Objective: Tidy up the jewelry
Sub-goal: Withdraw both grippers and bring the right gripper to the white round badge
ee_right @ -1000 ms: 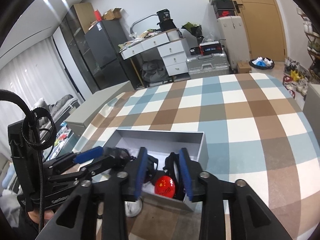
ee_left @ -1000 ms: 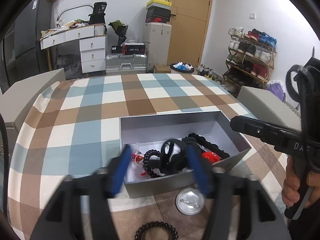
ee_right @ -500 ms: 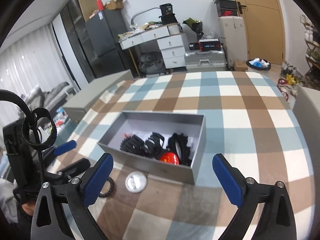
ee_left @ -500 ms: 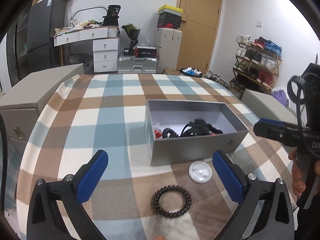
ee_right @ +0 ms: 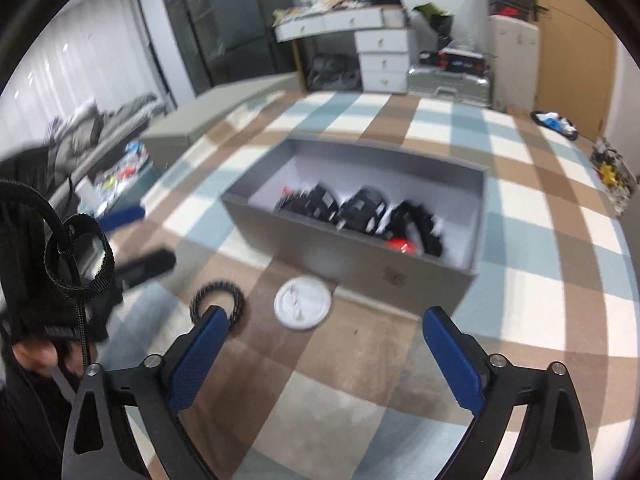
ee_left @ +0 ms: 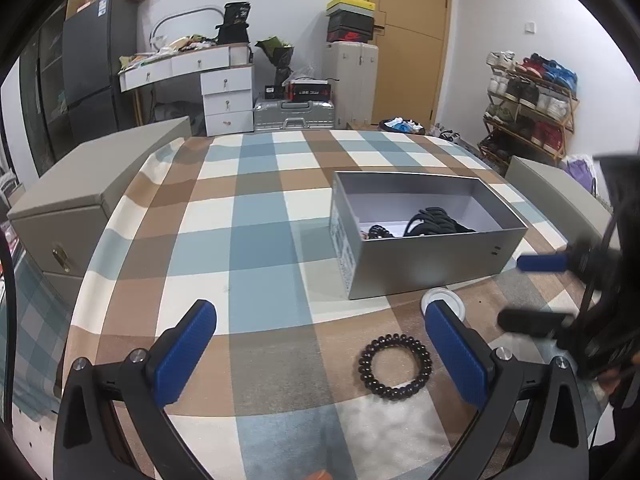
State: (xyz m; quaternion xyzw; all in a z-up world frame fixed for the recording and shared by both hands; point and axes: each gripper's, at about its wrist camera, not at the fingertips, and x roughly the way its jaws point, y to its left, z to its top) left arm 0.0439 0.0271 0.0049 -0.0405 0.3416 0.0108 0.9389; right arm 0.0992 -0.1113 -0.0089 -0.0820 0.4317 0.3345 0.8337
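A grey open box stands on the checked tablecloth and holds several black bracelets and a red piece; it also shows in the right wrist view. A black bead bracelet and a round white badge lie on the cloth in front of the box. My left gripper is open and empty, above the cloth, left of the bracelet. My right gripper is open and empty, just short of the badge.
The checked table is flanked by grey storage boxes at the left and right. A desk with drawers, a suitcase and a shoe rack stand behind.
Both grippers have opened wide and pulled back out of the box toward the near edge. The items they reached over stay in the box. The right wrist view has swung left and is blurred.
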